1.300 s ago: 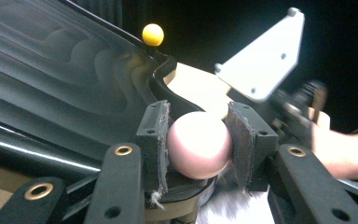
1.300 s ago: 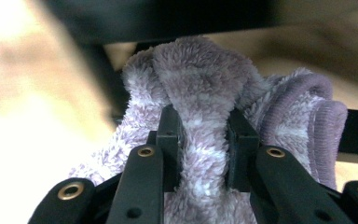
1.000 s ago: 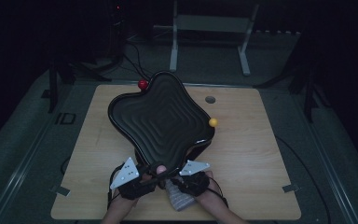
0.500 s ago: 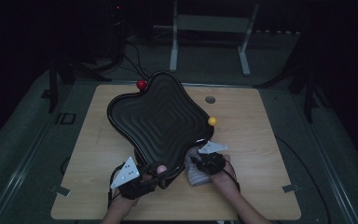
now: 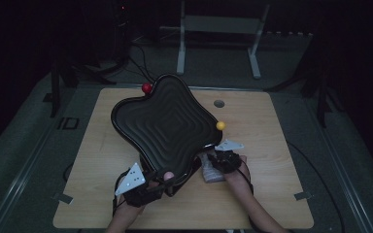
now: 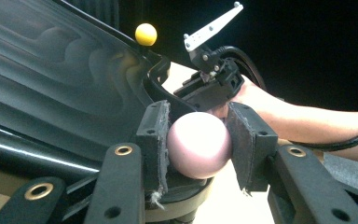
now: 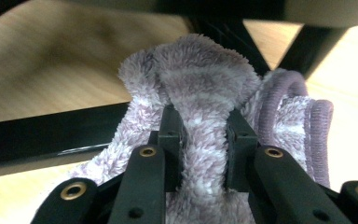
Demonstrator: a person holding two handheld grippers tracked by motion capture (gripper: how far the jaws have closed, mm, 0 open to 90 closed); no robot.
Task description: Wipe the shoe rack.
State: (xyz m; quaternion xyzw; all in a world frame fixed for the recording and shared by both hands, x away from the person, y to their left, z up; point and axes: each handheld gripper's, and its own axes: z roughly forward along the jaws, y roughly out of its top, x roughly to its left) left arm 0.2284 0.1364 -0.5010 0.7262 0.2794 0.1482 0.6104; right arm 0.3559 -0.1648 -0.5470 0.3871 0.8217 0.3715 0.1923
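Left gripper [image 6: 199, 144] grips the pink ball [image 6: 198, 144], a pad on each side, both touching. The ball is one corner knob of the black tray [image 5: 165, 126], the corner nearest the person, seen in the high view at [image 5: 168, 175] just ahead of the left gripper [image 5: 148, 187].

Tray: four-lobed, ribbed in concentric steps, tilted, not flat on the table [image 5: 272, 194]. The near corner sits low by the left gripper; the far corner points away from the person, toward the table's back edge. Long axis runs roughly near-to-far along that diagonal, leaning slightly left at the top. Red ball [image 5: 146, 88] sits at the far-left lobe, yellow ball [image 5: 220, 125] at the right lobe. In the left gripper view the tray [image 6: 51, 70] rises up-left from the jaws and the yellow ball [image 6: 146, 34] sits on its upper edge.

Right gripper [image 7: 204, 140] is clamped on a fold of the purple fleece sock [image 7: 205, 88]; the fold stands up between the pads, and the ribbed cuff [image 7: 303, 121] is off to the right. Black tray edge and struts cross right above the sock, with wood table [image 7: 51, 70] behind.

High view: right gripper [image 5: 222, 160] is at the tray's near-right edge, and the sock [image 5: 210, 171] lies on the table just beside it, partly under the tray rim. The grippers are near each other, not touching. Small grey disc [image 5: 219, 103] lies on the table beyond the tray, well apart.
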